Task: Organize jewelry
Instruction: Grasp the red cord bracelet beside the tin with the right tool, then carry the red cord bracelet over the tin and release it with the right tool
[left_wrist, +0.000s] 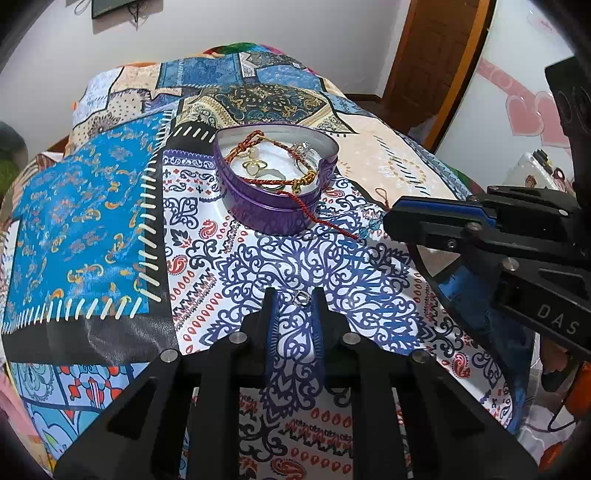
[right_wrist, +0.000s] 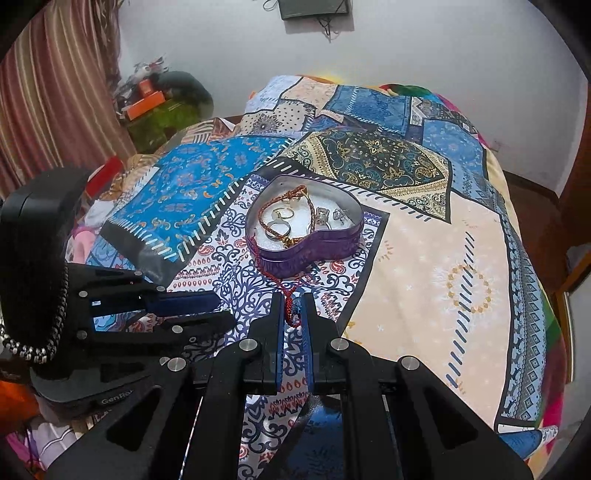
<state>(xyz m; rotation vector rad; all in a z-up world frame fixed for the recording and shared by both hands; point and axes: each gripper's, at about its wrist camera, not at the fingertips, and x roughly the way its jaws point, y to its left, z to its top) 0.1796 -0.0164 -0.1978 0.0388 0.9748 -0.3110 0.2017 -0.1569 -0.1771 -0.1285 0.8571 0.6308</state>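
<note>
A purple heart-shaped tin (left_wrist: 275, 212) (right_wrist: 317, 247) stands open on the patterned bedspread and holds rings, a braided cord bracelet and other jewelry. A red cord necklace (left_wrist: 325, 221) trails from the tin over its rim onto the cloth. My right gripper (right_wrist: 294, 310) (left_wrist: 388, 221) is shut on the necklace's blue beaded end (right_wrist: 294, 312). My left gripper (left_wrist: 294, 301) (right_wrist: 221, 306) has its jaws partly open around a small silver ring (left_wrist: 302, 297), which touches the right finger; whether it is gripped I cannot tell.
The bedspread (left_wrist: 92, 221) (right_wrist: 424, 288) covers a bed that drops off at the right. A wooden door frame (left_wrist: 443, 66) and a white wall stand behind. Clutter and a curtain (right_wrist: 55, 92) lie to the left.
</note>
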